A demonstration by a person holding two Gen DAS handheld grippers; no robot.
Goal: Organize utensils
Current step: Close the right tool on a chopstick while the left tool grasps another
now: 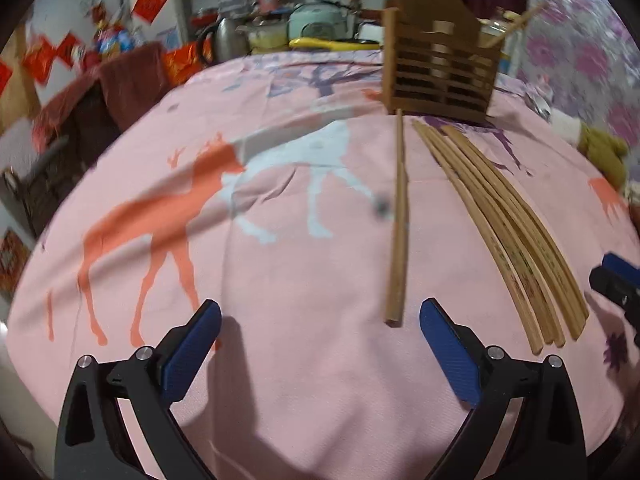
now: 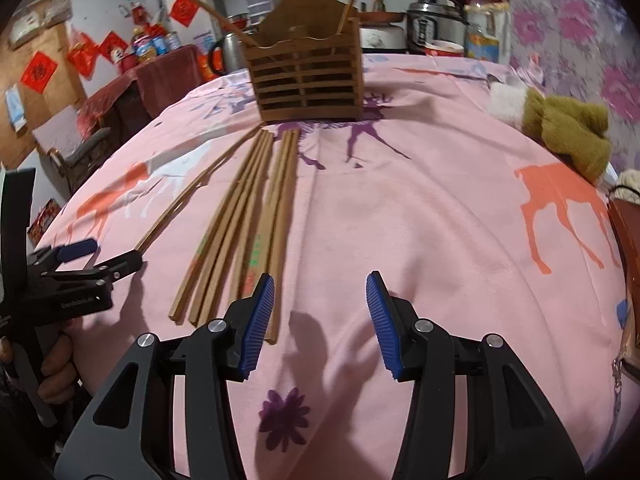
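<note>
A slatted wooden utensil holder (image 1: pixel 440 68) (image 2: pixel 308 76) stands at the far side of the pink deer-print cloth, with a couple of chopsticks sticking out of it. One pair of wooden chopsticks (image 1: pixel 398 224) (image 2: pixel 188 196) lies apart from a bundle of several chopsticks (image 1: pixel 508 232) (image 2: pixel 248 224). My left gripper (image 1: pixel 320 320) (image 2: pixel 98 254) is open, its right pad just beside the near end of the lone pair. My right gripper (image 2: pixel 320 304) (image 1: pixel 612 280) stands open and empty, its left pad over the near ends of the bundle.
An olive and white knitted item (image 2: pixel 560 128) (image 1: pixel 600 148) lies at the cloth's right edge. A brown bag (image 2: pixel 628 248) sits at the far right. Pots, a kettle (image 1: pixel 228 40) and a rice cooker (image 2: pixel 436 20) crowd the counter behind. A hand (image 2: pixel 56 364) grips the left tool.
</note>
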